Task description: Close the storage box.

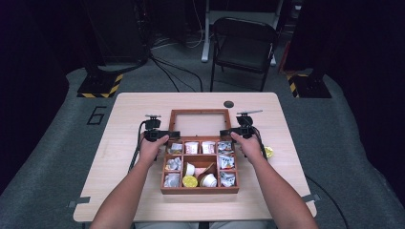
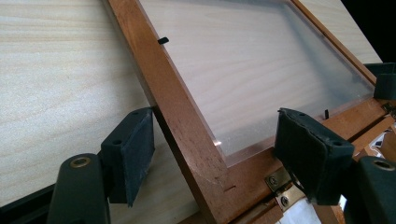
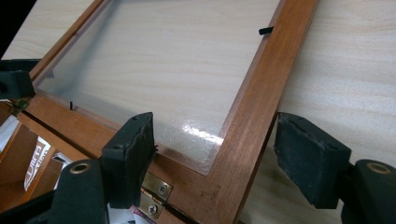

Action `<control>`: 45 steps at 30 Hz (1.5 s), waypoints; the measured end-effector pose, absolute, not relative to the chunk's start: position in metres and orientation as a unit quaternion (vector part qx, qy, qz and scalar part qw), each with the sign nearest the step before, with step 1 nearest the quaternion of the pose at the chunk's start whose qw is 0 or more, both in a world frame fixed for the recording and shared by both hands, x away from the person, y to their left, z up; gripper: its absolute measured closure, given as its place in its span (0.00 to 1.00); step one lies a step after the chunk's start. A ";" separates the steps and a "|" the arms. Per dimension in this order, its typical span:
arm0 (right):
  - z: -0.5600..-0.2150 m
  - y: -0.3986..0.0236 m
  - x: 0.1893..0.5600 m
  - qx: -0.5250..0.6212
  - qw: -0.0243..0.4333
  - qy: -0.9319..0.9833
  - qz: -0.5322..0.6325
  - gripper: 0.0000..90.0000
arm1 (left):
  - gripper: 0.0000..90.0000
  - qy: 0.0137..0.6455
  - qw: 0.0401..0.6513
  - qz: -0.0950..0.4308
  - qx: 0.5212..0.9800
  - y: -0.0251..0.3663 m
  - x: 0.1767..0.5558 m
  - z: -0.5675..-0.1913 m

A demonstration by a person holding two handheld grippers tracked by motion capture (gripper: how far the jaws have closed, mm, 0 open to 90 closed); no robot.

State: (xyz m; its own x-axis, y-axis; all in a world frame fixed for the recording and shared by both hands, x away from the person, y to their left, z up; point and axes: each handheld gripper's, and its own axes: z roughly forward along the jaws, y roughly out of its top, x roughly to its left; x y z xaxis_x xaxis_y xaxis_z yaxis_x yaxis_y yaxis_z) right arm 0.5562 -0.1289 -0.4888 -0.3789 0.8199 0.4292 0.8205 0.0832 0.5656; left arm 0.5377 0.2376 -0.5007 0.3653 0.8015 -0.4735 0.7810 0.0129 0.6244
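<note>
A wooden compartment box [image 1: 199,190] sits mid-table with its glass-paned lid [image 1: 199,112] swung open and lying flat behind it. My left gripper [image 1: 174,134] is at the lid's left hinge corner. In the left gripper view its jaws [image 2: 217,140] straddle the lid's side rail [image 2: 159,70], with a gap to the far pad [image 2: 308,154], so it is open. My right gripper [image 1: 224,132] is at the right hinge corner. Its jaws [image 3: 219,135] straddle the other side rail [image 3: 266,84], and neither pad [image 3: 308,158] presses on it, so it is open.
The compartments hold sachets [image 1: 225,161], small white cups [image 1: 208,180] and a yellow capsule [image 1: 189,181]. Another yellow capsule [image 1: 269,151] lies on the table right of the box. A dark round spot [image 1: 229,104] marks the table's far edge. A folding chair [image 1: 243,45] stands beyond.
</note>
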 end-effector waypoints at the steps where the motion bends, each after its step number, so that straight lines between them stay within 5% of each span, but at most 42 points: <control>1: -0.488 -0.128 0.557 -0.556 -0.005 -0.738 -0.382 0.32 | 0.32 0.564 0.436 0.009 0.701 0.238 0.538 -0.501; 17: -0.491 -0.125 0.564 -0.563 0.017 -0.736 -0.375 0.32 | 0.34 0.566 0.441 0.004 0.696 0.237 0.541 -0.505; 45: -0.459 -0.131 0.548 -0.533 -0.032 -0.736 -0.416 0.39 | 0.40 0.536 0.482 0.034 0.693 0.245 0.530 -0.477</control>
